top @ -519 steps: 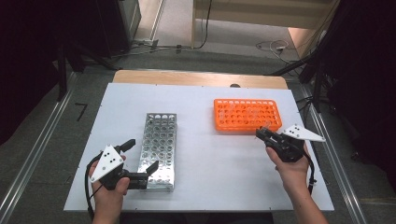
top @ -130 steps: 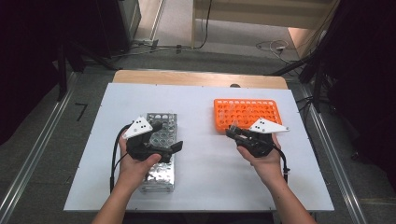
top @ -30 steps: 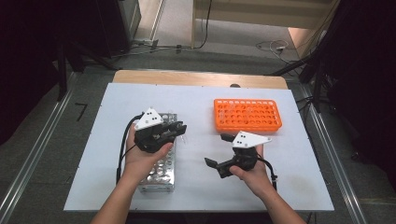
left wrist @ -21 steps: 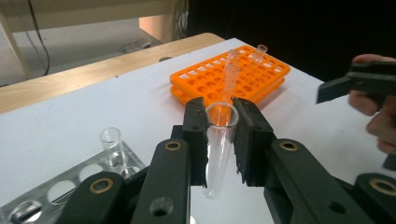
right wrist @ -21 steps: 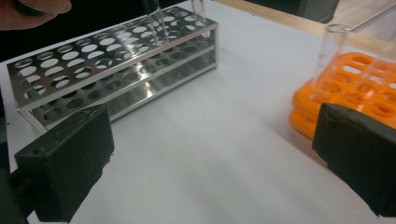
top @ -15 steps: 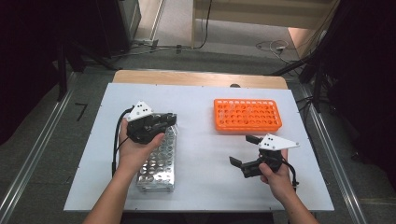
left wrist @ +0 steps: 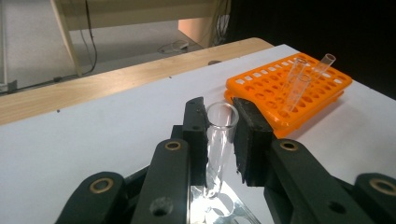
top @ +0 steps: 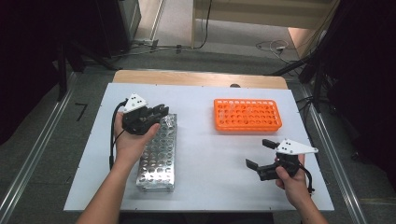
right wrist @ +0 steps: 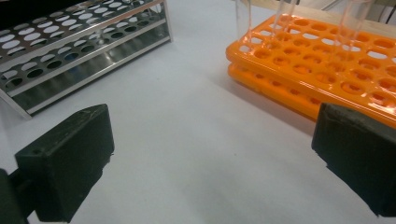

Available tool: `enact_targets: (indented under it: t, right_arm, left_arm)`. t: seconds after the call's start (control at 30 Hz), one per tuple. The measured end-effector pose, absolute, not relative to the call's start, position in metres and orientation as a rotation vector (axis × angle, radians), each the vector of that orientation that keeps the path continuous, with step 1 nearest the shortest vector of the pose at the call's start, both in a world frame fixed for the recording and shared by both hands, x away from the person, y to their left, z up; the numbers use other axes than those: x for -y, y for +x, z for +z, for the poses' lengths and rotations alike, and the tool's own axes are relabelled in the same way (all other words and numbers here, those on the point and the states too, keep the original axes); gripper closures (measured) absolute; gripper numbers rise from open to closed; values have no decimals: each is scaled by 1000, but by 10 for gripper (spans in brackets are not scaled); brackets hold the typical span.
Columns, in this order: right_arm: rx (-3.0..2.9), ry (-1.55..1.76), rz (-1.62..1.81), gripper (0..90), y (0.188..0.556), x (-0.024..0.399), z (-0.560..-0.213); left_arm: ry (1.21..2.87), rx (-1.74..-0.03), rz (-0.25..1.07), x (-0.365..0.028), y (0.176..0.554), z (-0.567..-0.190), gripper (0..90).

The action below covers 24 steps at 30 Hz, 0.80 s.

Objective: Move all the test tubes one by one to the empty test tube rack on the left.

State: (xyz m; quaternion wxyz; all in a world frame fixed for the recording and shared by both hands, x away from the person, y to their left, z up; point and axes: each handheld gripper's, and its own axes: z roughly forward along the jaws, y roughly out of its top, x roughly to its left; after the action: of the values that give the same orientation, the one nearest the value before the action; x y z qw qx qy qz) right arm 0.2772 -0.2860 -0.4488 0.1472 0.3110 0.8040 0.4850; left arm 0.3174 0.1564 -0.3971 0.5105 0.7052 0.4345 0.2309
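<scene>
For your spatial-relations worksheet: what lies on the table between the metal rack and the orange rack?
Nothing: in the high view, bare white table separates the metal rack from the orange rack. The right gripper view shows the same bare stretch.

A clear glass test tube (left wrist: 219, 140) stands upright, open mouth up, its bottom just above the metal rack (top: 159, 156).

No legible text, labels, brands or numbers anywhere on racks, tubes, grippers, table.
</scene>
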Motion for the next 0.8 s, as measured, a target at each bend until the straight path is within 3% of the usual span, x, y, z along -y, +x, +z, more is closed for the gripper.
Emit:
enact_targets:
  t: [0.8]
  right_arm:
    - [-2282, 904, 1410, 0, 276, 296, -447]
  left_arm:
    - [1810, -1085, 614, -135, 330, -416, 748]
